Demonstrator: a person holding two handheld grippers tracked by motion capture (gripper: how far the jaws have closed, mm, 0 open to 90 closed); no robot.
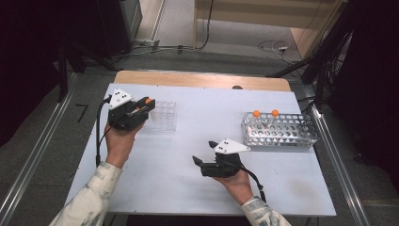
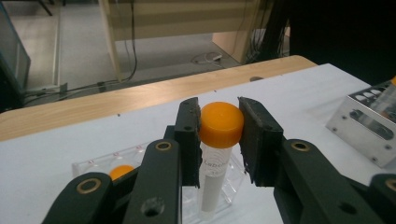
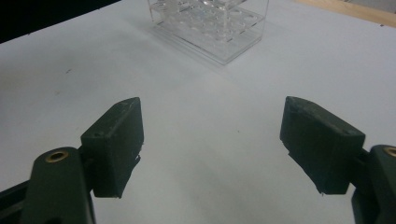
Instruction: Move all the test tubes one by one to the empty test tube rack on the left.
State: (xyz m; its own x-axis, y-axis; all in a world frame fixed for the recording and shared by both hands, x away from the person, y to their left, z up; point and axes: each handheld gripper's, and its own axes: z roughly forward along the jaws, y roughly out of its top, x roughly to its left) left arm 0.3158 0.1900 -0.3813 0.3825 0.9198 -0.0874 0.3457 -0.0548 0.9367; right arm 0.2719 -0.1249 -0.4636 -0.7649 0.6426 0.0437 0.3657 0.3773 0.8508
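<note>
Fingers of the left gripper (image 2: 219, 135) clamp an orange-capped tube (image 2: 220, 140) above the clear rack (image 1: 163, 115); right gripper (image 1: 203, 153), near that rack, has fingers wide apart, holding nothing.

I see an orange-capped clear plastic tube (image 2: 215, 154), black fingers (image 2: 188, 135), a clear acrylic rack (image 1: 163, 115), a silver perforated metal rack (image 1: 278, 130), and a white counter (image 1: 188, 155).

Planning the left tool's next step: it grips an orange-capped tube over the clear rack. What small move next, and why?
Probably lower the left tool straight down, seating the orange-capped clear plastic tube in the clear acrylic rack. The tube hangs upright, clamped at its cap, with its tip at the rack's wells.
</note>
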